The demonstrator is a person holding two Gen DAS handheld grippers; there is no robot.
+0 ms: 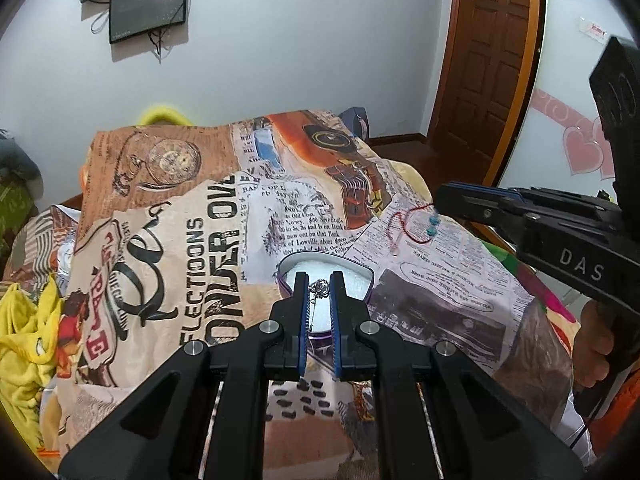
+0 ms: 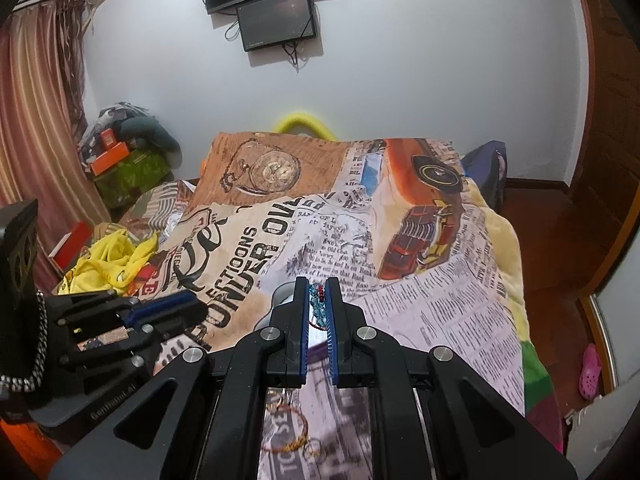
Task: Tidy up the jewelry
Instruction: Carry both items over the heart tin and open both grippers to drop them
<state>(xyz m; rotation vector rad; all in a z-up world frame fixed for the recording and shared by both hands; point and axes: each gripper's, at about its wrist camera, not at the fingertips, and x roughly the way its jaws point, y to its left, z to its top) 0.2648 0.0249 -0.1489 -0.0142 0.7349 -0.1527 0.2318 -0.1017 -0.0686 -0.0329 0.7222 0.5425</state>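
A heart-shaped box [image 1: 362, 270] with a purple wall and white padding lies on the printed blanket. My left gripper [image 1: 319, 286] hovers over it, its jaws closed on a silver pendant necklace [image 1: 320, 287] whose chain hangs down onto the padding. My right gripper [image 2: 318, 292] is shut on a red cord bracelet with blue beads [image 2: 318, 300]; in the left wrist view the cord [image 1: 412, 222] dangles from the right gripper's tip [image 1: 440, 204] above the blanket, right of the box. The box edge [image 2: 282, 294] shows grey behind the right gripper's fingers.
The printed blanket [image 1: 192, 248] covers the bed. A gold chain [image 2: 294, 426] lies on it under the right gripper. Yellow cloth [image 2: 108, 260] is bunched at the left. A wooden door [image 1: 484, 52] and floor lie beyond the right bed edge.
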